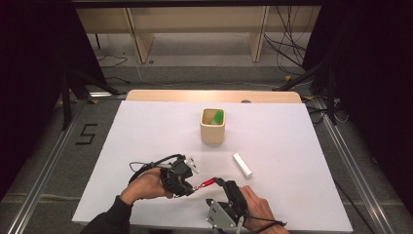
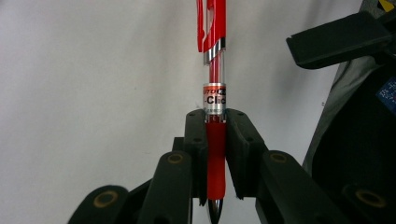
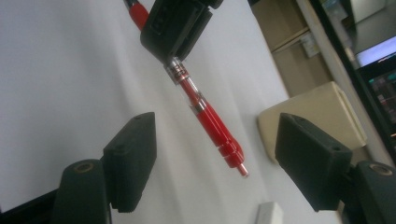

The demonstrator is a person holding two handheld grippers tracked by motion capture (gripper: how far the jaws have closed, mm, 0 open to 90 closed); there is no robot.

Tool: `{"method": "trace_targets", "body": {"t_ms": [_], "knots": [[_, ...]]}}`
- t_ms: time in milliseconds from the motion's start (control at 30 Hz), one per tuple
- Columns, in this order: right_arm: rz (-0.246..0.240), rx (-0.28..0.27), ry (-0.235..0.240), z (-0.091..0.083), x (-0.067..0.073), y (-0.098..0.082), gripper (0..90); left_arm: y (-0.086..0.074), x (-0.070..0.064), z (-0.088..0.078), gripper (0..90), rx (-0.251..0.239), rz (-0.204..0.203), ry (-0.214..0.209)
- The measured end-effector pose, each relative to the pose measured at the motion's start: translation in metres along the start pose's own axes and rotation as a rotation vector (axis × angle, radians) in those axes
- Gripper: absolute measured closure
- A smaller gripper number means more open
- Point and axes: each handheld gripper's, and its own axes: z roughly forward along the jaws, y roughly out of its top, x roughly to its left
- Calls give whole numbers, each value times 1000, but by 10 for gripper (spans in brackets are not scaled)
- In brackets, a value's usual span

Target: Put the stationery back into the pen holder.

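A red click pen [image 1: 206, 183] hangs level above the white table near its front edge. My left gripper [image 1: 191, 187] is shut on the pen's red grip section [image 2: 215, 158], and the clear barrel and clip end stick out past its jaws. In the right gripper view the pen [image 3: 212, 123] slants down from the left gripper [image 3: 175, 28], and its button end lies between the jaws of my right gripper [image 3: 217, 135]. Those jaws stand open, with a gap on each side of the pen. The right gripper [image 1: 223, 185] sits just right of the pen's end.
A beige cup [image 1: 213, 131] with a green thing [image 1: 218, 116] inside stands at the table's middle. A small white block [image 1: 242, 165] lies to the right, ahead of the right hand. The white table sheet [image 1: 146, 136] reaches a wooden back edge.
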Motion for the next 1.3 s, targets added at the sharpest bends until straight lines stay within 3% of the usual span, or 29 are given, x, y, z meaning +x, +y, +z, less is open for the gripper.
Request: {"method": "trace_targets", "body": {"t_ms": [67,267,533,833,1300], "knots": [[-68,10,-14,3,5,1,318,0,0,0,790,2,-4,0],[-184,42,-68,10,16,4,373,0,-1,-1,790,4,-4,-13],[-303,71,-123,21,26,6,464,1,-1,-1,791,2,0,-28],[-379,73,-160,28,33,8,580,3,-4,2,791,6,3,-52],[-423,72,-160,31,40,9,708,5,-6,5,790,9,-4,-76]]}}
